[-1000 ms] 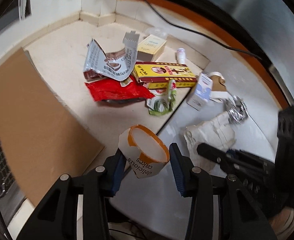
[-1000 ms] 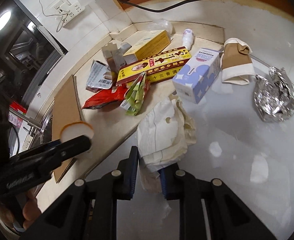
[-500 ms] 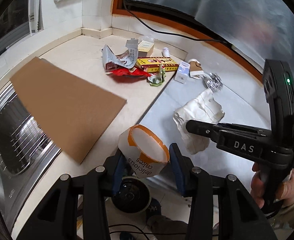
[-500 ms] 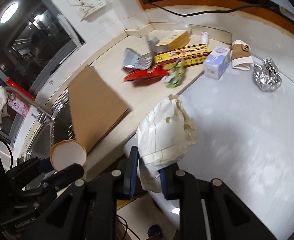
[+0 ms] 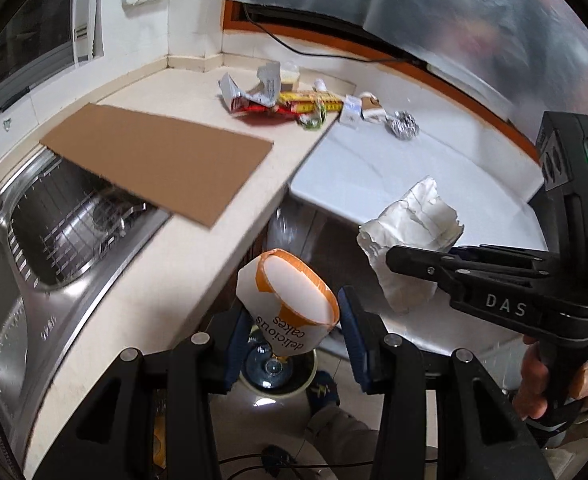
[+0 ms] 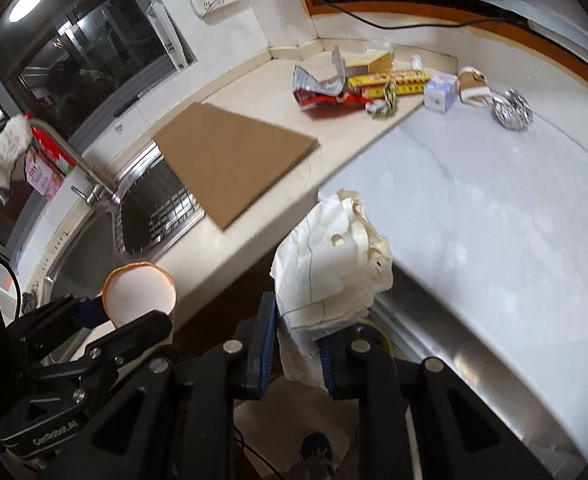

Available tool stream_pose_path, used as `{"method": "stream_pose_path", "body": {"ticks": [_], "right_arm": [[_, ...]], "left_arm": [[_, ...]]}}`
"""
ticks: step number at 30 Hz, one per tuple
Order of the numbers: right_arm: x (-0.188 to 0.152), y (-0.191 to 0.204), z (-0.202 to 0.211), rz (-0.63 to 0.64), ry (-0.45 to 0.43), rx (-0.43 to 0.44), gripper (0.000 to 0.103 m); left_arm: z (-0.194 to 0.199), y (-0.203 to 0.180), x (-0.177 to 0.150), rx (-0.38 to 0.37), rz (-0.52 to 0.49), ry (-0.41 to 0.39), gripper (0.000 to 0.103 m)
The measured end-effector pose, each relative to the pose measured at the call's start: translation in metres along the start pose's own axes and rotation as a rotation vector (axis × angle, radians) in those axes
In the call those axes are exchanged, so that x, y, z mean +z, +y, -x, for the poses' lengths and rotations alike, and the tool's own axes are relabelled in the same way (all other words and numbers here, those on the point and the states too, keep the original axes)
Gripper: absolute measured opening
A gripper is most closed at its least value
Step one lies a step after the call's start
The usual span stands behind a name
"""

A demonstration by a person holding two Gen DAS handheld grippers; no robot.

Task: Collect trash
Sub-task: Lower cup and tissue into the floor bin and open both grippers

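Note:
My left gripper (image 5: 292, 322) is shut on a white paper cup (image 5: 290, 300) with an orange rim and the words "delicious cakes"; it hangs off the counter's front edge, over a round bin (image 5: 278, 368) on the floor. In the right wrist view the same cup (image 6: 140, 294) shows at lower left. My right gripper (image 6: 296, 342) is shut on a crumpled white paper bag (image 6: 330, 268), also held past the counter edge. Seen from the left wrist, that bag (image 5: 410, 232) hangs from the right gripper's black fingers (image 5: 418, 258). More trash (image 6: 378, 84) lies at the far corner of the counter.
A brown cardboard sheet (image 5: 158, 156) lies on the counter and overhangs a steel sink (image 5: 54, 216) with a tap (image 6: 90, 176). A crumpled foil ball (image 6: 512, 110), a blue-white carton (image 6: 440, 90) and a yellow box (image 6: 386, 80) sit far off. A person's hand (image 5: 550, 376) and foot (image 6: 316, 450) show below.
Both grippers have pulled back from the trash pile and off the counter's front edge, each still holding its item. The pile now looks far away and the floor and bin have come into view.

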State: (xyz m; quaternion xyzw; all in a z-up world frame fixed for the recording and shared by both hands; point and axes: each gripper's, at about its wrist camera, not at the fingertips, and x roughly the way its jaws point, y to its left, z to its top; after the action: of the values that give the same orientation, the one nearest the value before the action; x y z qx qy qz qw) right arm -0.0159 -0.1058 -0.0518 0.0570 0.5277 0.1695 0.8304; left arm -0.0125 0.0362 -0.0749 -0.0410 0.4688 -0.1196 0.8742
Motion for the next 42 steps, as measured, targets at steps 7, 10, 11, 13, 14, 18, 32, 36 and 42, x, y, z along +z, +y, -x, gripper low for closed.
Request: {"method": "stream_pose_path", "body": {"ticks": [7,10,11,13,14,18,32,36,42], "right_arm": [[-0.045,0.009,-0.014,-0.002,0.065,-0.063,0.019],[-0.062,0.008,-0.025,0.01,0.096,-0.082,0.019],[-0.068,0.007,-0.032,0.009,0.11,-0.083,0.019],[-0.081,0.003,-0.047,-0.003,0.143,-0.088,0.019],[-0.086,0.0,-0.055,-0.012,0.156,-0.092,0.019],[-0.11,-0.012,-0.088,-0.044,0.201,-0.102,0.019],[-0.17,-0.086,-0.211,-0.14,0.297,-0.097,0.02],[-0.173,-0.105,-0.245,-0.14,0.288,-0.072,0.021],[-0.177,-0.127,-0.291,-0.131,0.29,-0.055,0.022]], "left_arm": [[-0.011,0.0,-0.049,-0.008,-0.03,0.054,0.041],[-0.021,-0.002,-0.066,-0.011,-0.034,0.081,0.041],[-0.025,-0.002,-0.072,-0.011,-0.034,0.087,0.041],[-0.033,-0.002,-0.082,-0.012,-0.032,0.096,0.041],[-0.037,-0.002,-0.088,-0.014,-0.028,0.102,0.041],[-0.063,0.003,-0.109,-0.021,0.007,0.144,0.041],[-0.204,0.028,-0.167,-0.01,0.12,0.253,0.041],[-0.246,0.035,-0.174,-0.021,0.145,0.262,0.042],[-0.31,0.045,-0.183,-0.007,0.136,0.3,0.042]]}}
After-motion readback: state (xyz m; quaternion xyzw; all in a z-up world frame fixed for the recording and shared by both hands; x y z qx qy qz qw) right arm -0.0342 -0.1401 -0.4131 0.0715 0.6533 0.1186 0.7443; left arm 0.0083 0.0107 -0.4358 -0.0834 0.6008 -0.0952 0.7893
